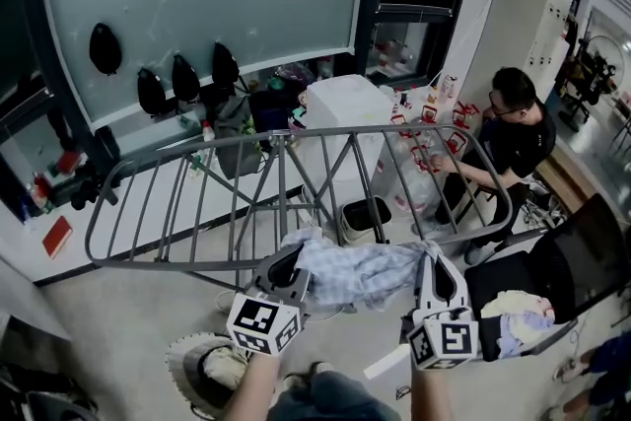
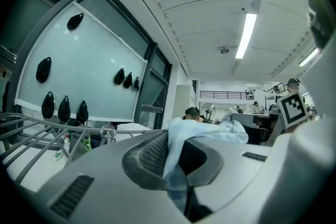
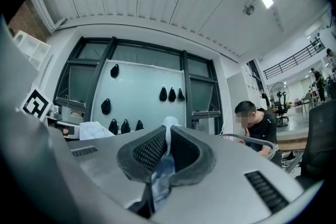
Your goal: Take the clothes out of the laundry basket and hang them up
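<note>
A pale blue checked garment (image 1: 360, 273) hangs stretched between my two grippers, just in front of the near rail of the grey drying rack (image 1: 158, 263). My left gripper (image 1: 293, 268) is shut on the garment's left end, and the cloth (image 2: 178, 152) shows pinched between its pads. My right gripper (image 1: 430, 263) is shut on the right end, where a strip of the fabric (image 3: 164, 165) runs down between its pads. The laundry basket (image 1: 197, 372) sits on the floor at the lower left with pale cloth inside.
A person (image 1: 508, 138) sits behind the rack's right end. A black chair (image 1: 582, 261) with folded clothes (image 1: 523, 315) stands at the right. A white box (image 1: 345, 108) and a small bin (image 1: 365, 217) lie beyond the rack. Dark pouches (image 1: 182, 79) hang on the glass wall.
</note>
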Demonstrator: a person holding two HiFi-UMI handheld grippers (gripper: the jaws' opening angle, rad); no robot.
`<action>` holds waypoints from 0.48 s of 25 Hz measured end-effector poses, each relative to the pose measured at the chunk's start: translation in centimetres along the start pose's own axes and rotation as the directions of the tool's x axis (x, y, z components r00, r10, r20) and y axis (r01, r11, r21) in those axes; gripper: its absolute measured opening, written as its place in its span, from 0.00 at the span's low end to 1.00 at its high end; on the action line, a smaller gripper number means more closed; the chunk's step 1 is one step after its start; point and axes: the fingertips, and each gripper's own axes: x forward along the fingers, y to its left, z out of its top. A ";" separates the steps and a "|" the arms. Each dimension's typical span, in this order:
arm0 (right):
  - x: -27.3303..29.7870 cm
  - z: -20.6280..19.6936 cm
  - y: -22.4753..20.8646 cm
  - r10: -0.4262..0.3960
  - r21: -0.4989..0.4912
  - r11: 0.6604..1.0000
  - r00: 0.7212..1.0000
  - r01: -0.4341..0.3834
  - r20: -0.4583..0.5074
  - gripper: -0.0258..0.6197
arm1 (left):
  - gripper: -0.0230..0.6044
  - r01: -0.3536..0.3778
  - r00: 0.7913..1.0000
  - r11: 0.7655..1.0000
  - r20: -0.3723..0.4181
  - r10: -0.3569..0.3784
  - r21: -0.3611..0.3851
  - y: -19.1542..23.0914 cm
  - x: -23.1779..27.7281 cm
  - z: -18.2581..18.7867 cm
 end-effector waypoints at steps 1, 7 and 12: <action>0.1 0.1 0.0 0.000 0.001 1.000 1.000 0.000 0.005 0.07 | 0.10 0.002 1.000 1.000 0.000 -0.002 0.001 0.1 0.0 0.1; 1.7 0.5 0.5 -0.001 0.012 1.000 1.000 0.001 0.006 0.07 | 0.10 0.000 1.000 1.000 -0.007 0.000 -0.005 1.4 0.5 0.6; 4.3 1.1 0.8 0.020 0.002 1.000 1.000 -0.020 0.009 0.07 | 0.10 -0.013 1.000 1.000 0.000 0.013 -0.018 3.1 1.8 1.2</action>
